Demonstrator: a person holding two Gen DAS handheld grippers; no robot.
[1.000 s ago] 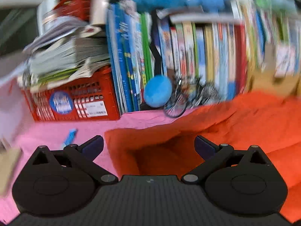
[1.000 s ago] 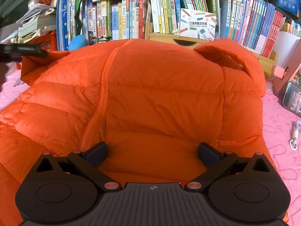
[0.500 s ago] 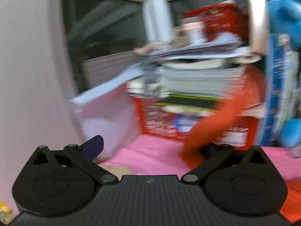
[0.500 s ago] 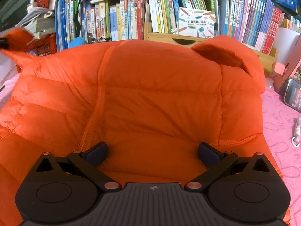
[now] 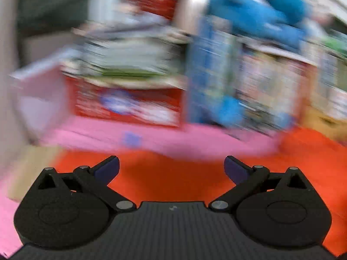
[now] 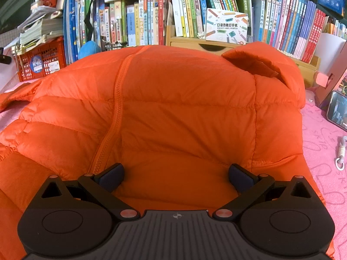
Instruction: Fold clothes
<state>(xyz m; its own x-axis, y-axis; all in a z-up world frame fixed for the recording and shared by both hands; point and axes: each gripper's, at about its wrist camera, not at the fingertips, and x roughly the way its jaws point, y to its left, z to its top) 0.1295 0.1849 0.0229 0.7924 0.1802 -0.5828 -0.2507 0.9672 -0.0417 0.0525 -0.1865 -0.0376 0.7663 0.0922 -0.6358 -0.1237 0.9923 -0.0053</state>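
Observation:
An orange quilted puffer jacket [image 6: 184, 108] lies spread on a pink cover [image 6: 325, 151], its zipper [image 6: 118, 108] running up left of centre. My right gripper [image 6: 176, 176] hovers open low over the jacket's near part, with only fabric beneath its fingers. In the left wrist view, which is heavily motion-blurred, my left gripper [image 5: 171, 169] is also open, above orange jacket fabric [image 5: 173, 184] with a pink cover [image 5: 151, 138] beyond. A flat sleeve end [image 6: 13, 99] lies at the far left.
Packed bookshelves [image 6: 195, 17] line the back. A red crate [image 6: 41, 62] with stacked papers stands at the back left, with a blue ball [image 6: 89, 48] beside it. A phone [image 6: 338, 110] leans at the right, and a white cord [image 6: 340, 153] lies on the cover.
The left wrist view swung from the window back toward the crate and books. The sleeve that was raised at the far left now lies flat. The right gripper has barely moved.

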